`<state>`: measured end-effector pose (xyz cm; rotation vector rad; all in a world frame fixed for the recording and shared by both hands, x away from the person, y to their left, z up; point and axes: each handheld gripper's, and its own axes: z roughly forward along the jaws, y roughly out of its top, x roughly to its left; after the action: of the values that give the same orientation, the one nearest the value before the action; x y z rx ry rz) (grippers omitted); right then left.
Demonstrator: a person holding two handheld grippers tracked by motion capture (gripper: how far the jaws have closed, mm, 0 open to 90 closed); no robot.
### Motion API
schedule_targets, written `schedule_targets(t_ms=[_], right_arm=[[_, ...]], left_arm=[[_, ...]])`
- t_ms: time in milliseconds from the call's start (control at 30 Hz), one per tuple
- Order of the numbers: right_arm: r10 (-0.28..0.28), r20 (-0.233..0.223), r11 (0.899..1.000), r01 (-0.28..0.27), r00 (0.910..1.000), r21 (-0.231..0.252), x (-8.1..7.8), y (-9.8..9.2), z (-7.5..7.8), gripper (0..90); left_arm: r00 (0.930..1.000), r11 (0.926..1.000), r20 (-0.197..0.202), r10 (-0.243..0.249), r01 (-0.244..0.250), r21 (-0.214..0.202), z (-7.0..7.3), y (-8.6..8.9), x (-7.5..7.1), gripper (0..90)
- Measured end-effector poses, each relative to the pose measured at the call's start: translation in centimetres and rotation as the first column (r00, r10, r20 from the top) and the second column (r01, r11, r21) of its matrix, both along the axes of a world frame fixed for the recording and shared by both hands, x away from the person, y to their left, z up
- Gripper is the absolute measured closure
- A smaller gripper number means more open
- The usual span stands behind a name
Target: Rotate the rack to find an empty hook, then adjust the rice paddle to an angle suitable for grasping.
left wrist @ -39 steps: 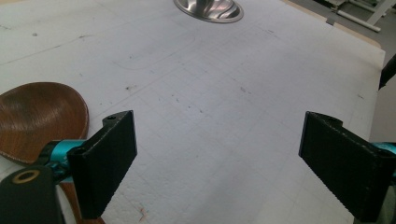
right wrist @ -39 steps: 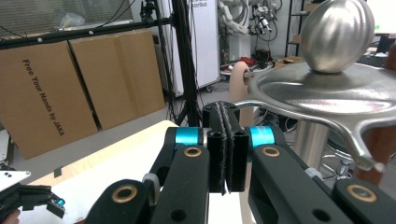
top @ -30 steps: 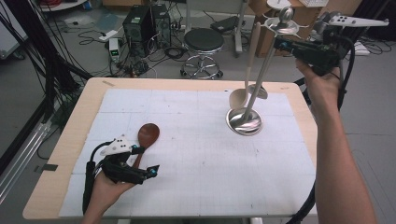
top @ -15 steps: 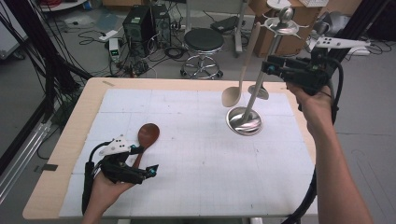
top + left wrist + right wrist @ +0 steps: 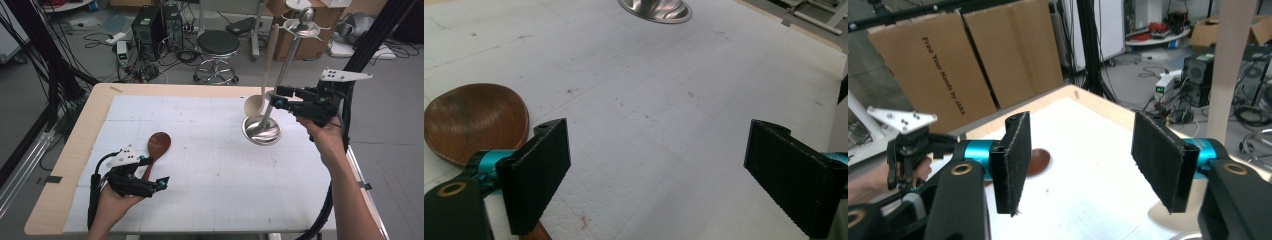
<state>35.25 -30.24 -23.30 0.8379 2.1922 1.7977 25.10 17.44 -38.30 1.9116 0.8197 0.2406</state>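
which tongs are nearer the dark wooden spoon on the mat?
Left. The left tongs sit right beside the dark wooden spoon, open, its bowl just outside one jaw. The right tongs are across the table by the metal stand, open.

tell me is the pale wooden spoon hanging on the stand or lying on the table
Hanging. The pale wooden spoon dangles bowl-down from the top of the metal stand, its bowl above the table, clear of the right gripper and its open fingers.
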Motion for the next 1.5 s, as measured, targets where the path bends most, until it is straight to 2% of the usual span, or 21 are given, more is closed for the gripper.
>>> schedule_targets(t_ms=[233,567,733,1000,1100,1200,1367,1500], right_arm=[[0.013,-0.031,1.0,-0.013,0.9994,0.002,-1.0,0.5,-2.4,37.0],[0.018,-0.044,1.0,-0.018,0.9989,-0.003,-2.7,0.8,-5.0,31.6],[0.013,-0.043,1.0,-0.013,0.999,0.015,-3.4,0.7,-6.0,29.7],[0.006,-0.052,1.0,-0.007,0.9987,-0.009,-4.6,0.8,-7.8,27.5],[0.007,-0.055,1.0,-0.009,0.9985,-0.03,-5.1,0.9,-8.4,26.6],[0.006,-0.053,1.0,-0.007,0.9986,-0.026,-5.6,0.9,-9.1,26.5],[0.0,-0.061,0.999,-0.002,0.9981,-0.036,-6.2,0.8,-10.1,26.3],[0.001,-0.074,0.999,-0.004,0.9973,-0.042,-6.6,0.7,-11.1,26.3]], left_arm=[[0.9999,0.9999,0.003,0.013,-0.013,0.002,0.0,0.1,0.0,11.8],[0.9995,0.9994,-0.001,0.033,-0.033,0.01,-0.4,0.5,0.0,11.9],[0.9991,0.999,-0.006,0.042,-0.042,0.013,-0.8,0.6,-0.2,11.9],[0.9978,0.9973,-0.009,0.066,-0.065,0.034,-1.1,1.0,-0.2,13.5],[0.9963,0.9955,-0.01,0.085,-0.085,0.043,-1.4,1.2,-0.2,13.9],[0.9948,0.9934,-0.007,0.102,-0.101,0.054,-1.6,1.5,-0.1,14.8],[0.9897,0.9861,0.0,0.143,-0.142,0.086,-2.0,2.1,0.1,17.7],[0.9854,0.9801,-0.014,0.17,-0.167,0.107,-2.6,2.5,0.3,21.2]])
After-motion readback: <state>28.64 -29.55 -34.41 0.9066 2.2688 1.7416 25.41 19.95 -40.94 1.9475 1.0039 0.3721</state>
